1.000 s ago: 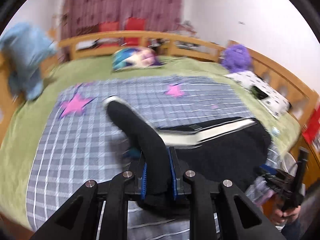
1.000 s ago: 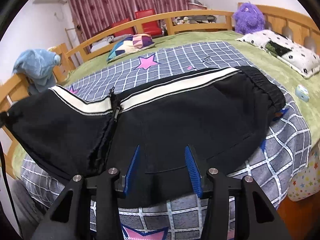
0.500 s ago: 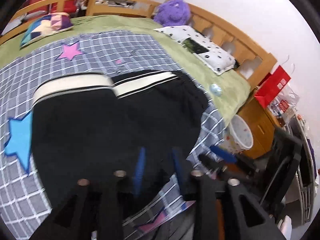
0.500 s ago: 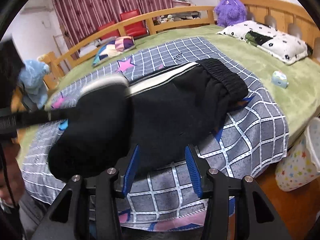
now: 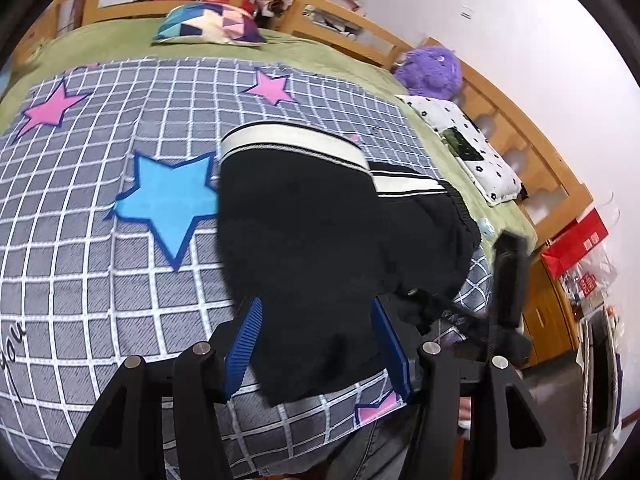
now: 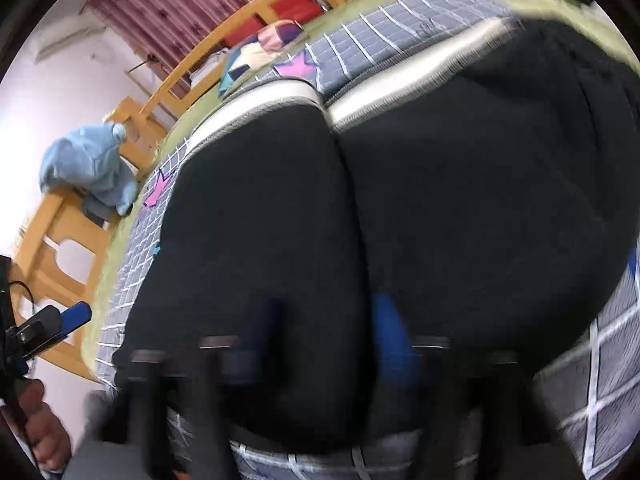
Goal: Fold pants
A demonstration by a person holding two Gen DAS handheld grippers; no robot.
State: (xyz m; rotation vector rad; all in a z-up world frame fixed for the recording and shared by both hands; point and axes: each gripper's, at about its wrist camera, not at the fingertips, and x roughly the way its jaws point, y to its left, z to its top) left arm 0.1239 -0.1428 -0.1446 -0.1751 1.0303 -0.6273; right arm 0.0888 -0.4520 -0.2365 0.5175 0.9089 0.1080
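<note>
A: Starting from the left side, what is lying on the bed?

B: The grey checked blanket (image 5: 100,240) is covering the bed, with a soft woven look, white grid lines and sewn stars. A blue star (image 5: 168,196) is sitting just left of the black pants (image 5: 312,240). Much bare blanket is staying free on that side, up to the green sheet (image 5: 112,40) and the wooden rail (image 5: 360,28).

A: And the pants themselves?

B: They are lying folded near the front edge of the bed, a thick matte black cloth, fleece-like, with a wide cream stripe (image 5: 292,142) along the far edge. The upper layer is covering the lower one, and the gathered waistband (image 5: 464,216) is showing to the right.

A: What are the tongs doing?

B: The left tongs (image 5: 316,344) are standing spread, blue ribbed pads on both sides of the near corner of the pants, not pinching it. The right tongs (image 6: 324,340) are blurred in their own view; the blue pads seem apart over the black cloth, but I cannot tell it surely.

A: And further right?

B: A white spotted pillow (image 5: 472,152) and a purple plush toy (image 5: 432,68) are resting near the right rail, apart from the pants.
</note>
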